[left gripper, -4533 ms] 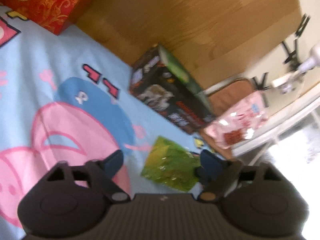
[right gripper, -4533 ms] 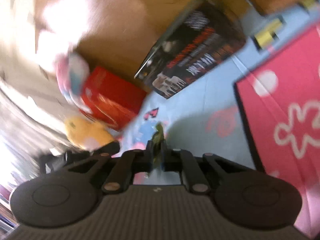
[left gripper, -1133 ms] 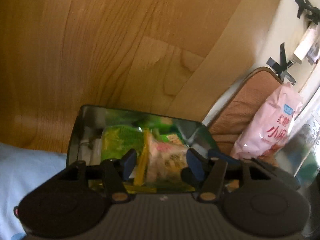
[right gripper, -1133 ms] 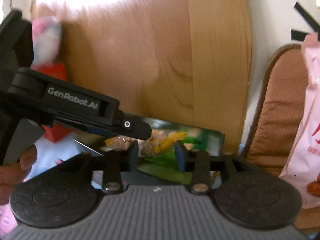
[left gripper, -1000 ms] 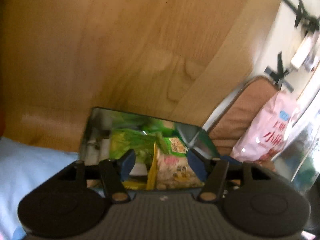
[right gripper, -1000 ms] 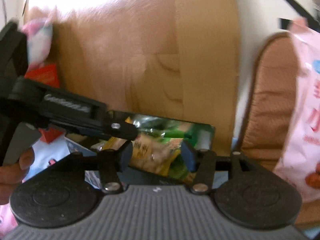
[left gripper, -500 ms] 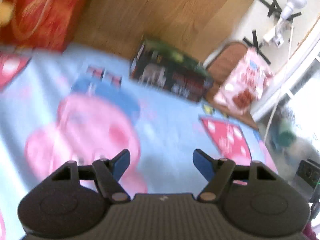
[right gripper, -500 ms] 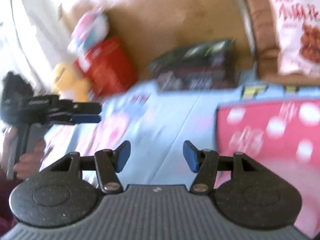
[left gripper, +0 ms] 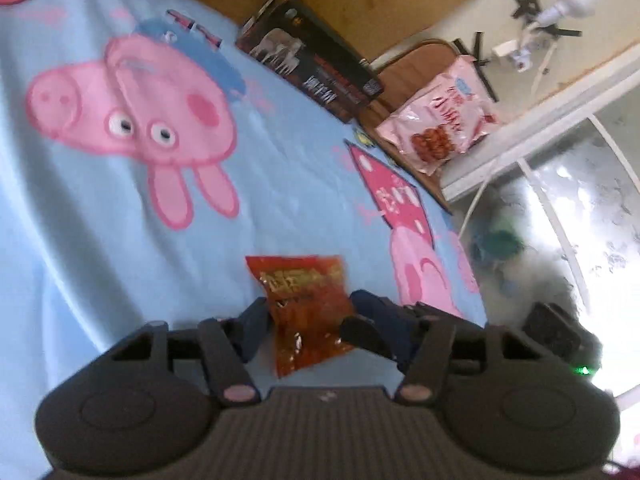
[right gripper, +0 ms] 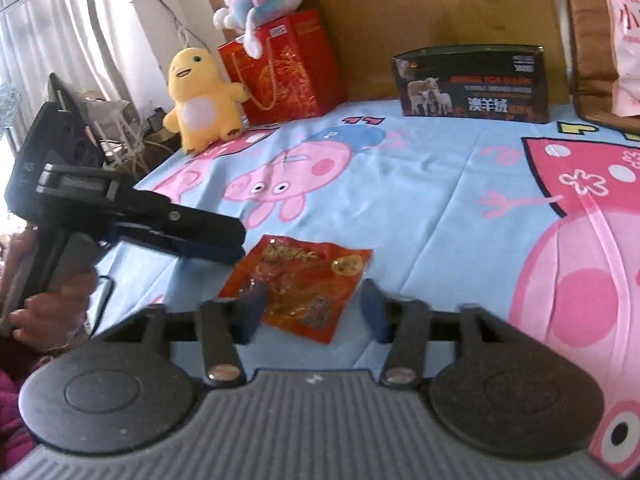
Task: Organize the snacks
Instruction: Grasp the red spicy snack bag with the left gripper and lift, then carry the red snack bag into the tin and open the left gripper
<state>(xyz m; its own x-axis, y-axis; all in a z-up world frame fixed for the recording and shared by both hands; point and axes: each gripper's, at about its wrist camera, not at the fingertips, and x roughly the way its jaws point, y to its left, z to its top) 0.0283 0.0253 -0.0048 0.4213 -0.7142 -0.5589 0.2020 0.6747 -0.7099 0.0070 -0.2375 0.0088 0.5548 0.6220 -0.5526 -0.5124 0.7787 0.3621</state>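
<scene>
A red snack packet [left gripper: 306, 300] [right gripper: 304, 280] lies flat on the light blue cartoon bed sheet [left gripper: 100, 208] [right gripper: 440, 208]. My left gripper [left gripper: 308, 316] straddles the packet with its jaws closing, a finger close on each side, and I see no pad pressing. In the right wrist view the left gripper [right gripper: 236, 246] hovers at the packet's upper left corner, held by a hand [right gripper: 56, 300]. My right gripper [right gripper: 312, 304] frames the packet's near end with its jaws closing. Its left finger overlaps the packet's edge and its right finger stands apart from it.
A black box [left gripper: 308, 68] [right gripper: 472, 80] stands at the sheet's far edge against a wooden headboard. A pink snack bag [left gripper: 440, 124] [right gripper: 628, 20] leans on a brown cushion beside it. A red gift bag [right gripper: 288, 68] and a yellow plush [right gripper: 200, 96] are at the far left.
Both grippers have left the open black box with its snack packets and come back low over the sheet. They now flank a red packet, with their jaws narrower than half a second ago.
</scene>
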